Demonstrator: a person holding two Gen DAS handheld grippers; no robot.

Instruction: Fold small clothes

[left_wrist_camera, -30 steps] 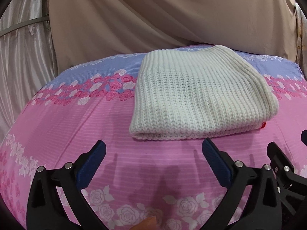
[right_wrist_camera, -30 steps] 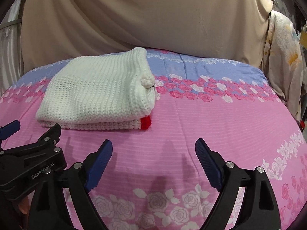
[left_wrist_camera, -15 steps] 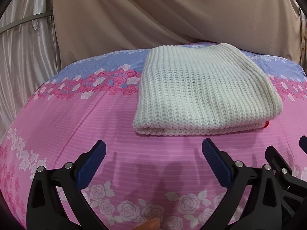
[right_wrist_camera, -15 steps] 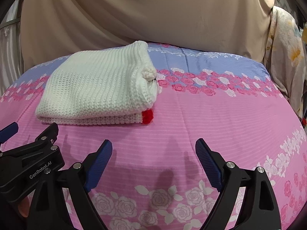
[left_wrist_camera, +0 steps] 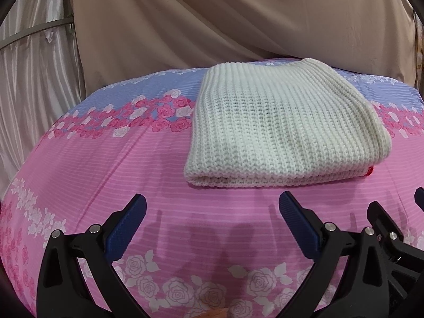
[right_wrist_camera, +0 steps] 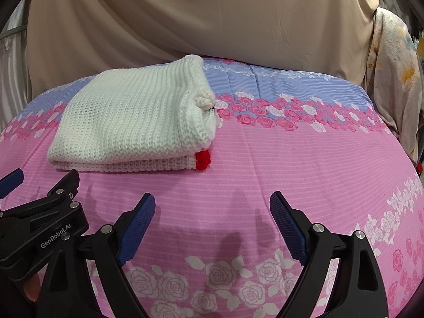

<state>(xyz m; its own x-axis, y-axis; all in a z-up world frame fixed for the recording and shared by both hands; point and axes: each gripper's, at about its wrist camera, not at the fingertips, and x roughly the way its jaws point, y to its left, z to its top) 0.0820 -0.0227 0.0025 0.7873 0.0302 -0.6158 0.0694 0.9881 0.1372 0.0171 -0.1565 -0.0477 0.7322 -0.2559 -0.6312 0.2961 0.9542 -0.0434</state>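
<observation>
The left hand-held gripper (left_wrist_camera: 212,212) and the right hand-held gripper (right_wrist_camera: 212,208) both hang over the bed (right_wrist_camera: 291,164) near its front edge, jaws spread wide and empty. The white knit garment (left_wrist_camera: 281,132) lies folded flat toward the bed's far edge, left of middle. The fold looks finished; next would likely be a check or another garment. Only the right view shows the red patch (right_wrist_camera: 202,160) clearly and the bunched end.
</observation>
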